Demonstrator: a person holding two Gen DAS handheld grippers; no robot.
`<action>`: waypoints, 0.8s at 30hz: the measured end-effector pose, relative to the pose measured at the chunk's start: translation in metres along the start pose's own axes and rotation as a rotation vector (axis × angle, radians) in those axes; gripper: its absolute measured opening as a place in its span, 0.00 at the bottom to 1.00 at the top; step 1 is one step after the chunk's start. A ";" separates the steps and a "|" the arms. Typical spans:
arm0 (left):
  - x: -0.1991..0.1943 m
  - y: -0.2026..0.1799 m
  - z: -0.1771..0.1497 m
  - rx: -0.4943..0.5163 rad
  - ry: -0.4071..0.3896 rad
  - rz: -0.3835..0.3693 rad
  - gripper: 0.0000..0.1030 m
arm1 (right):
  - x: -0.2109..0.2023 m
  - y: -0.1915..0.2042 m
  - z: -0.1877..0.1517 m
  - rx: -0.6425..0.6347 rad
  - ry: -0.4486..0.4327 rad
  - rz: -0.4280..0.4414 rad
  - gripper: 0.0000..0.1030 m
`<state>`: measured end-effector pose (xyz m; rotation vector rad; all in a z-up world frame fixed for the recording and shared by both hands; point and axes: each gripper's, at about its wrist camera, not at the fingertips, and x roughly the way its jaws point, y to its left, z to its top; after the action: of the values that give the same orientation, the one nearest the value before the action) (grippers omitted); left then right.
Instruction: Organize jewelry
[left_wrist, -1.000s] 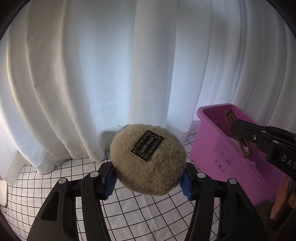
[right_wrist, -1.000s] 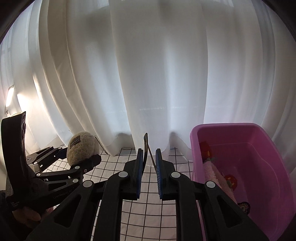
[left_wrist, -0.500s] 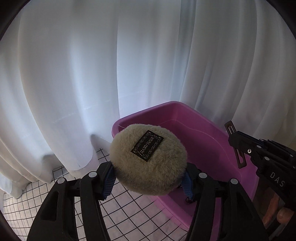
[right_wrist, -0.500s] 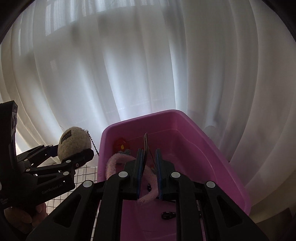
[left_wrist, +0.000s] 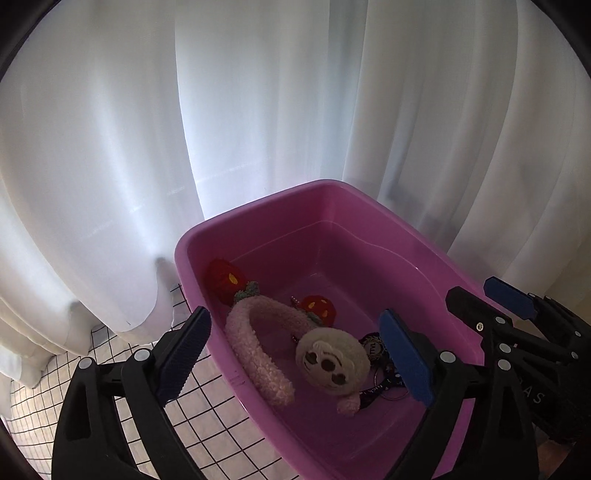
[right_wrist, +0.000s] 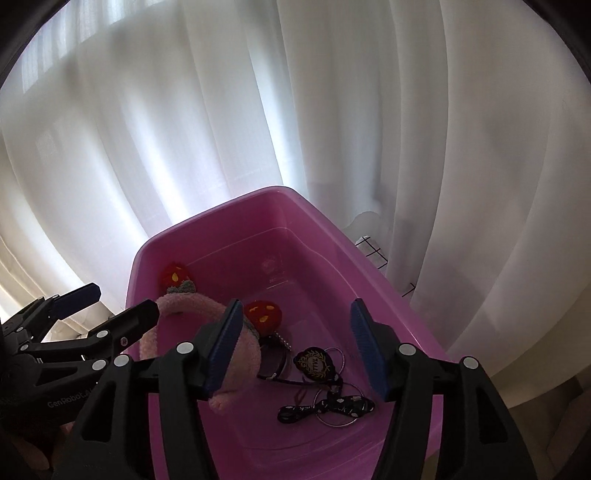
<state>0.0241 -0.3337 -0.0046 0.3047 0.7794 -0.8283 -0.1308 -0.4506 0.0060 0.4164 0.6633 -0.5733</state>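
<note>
- The beige plush pom-pom (left_wrist: 332, 360) is lying face-up inside the pink tub (left_wrist: 258, 214), resting against the pink fuzzy headband (left_wrist: 255, 343); I am judging it very light and soft, so it is squashing rather than slipping, and the round body is the sensible place to pinch it from both sides.
- The pink fuzzy headband is looking springy under its fluff; I would be taking it at the middle of the arc.
- The black lanyard with its rings (right_wrist: 328, 402) and the dark oval badge (right_wrist: 314, 362) are lying flat on the tub floor, thin and smooth, so I am expecting those to be fiddly to pick up; the slim hair clip I was carrying is not something I can pick out among them.
- Two red plush charms (left_wrist: 223, 277) are sitting toward the far corner and behind the headband.
- Compared with half a second ago, my left gripper (left_wrist: 295, 354) is no longer clamping the pom-pom: its jaws are now spread wide and empty above the tub, and the pom-pom is down inside.
- My right gripper (right_wrist: 295, 350) was pinched nearly closed on the hair clip; now it is gaping wide with nothing between the pads.
- The checked counter (left_wrist: 207, 402) is showing to the left of the tub, with white curtains (left_wrist: 258, 110) behind.
</note>
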 end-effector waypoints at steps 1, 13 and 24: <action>-0.001 0.004 0.000 -0.017 0.005 -0.017 0.93 | 0.000 -0.003 0.001 0.016 -0.001 0.007 0.64; -0.011 0.010 0.004 -0.051 0.042 0.003 0.93 | -0.003 0.002 0.001 -0.003 0.009 -0.002 0.64; -0.032 0.016 0.002 -0.052 0.006 0.120 0.93 | -0.011 0.013 -0.011 -0.009 0.021 0.007 0.64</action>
<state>0.0235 -0.3070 0.0192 0.3042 0.7795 -0.6938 -0.1350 -0.4310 0.0078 0.4167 0.6843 -0.5600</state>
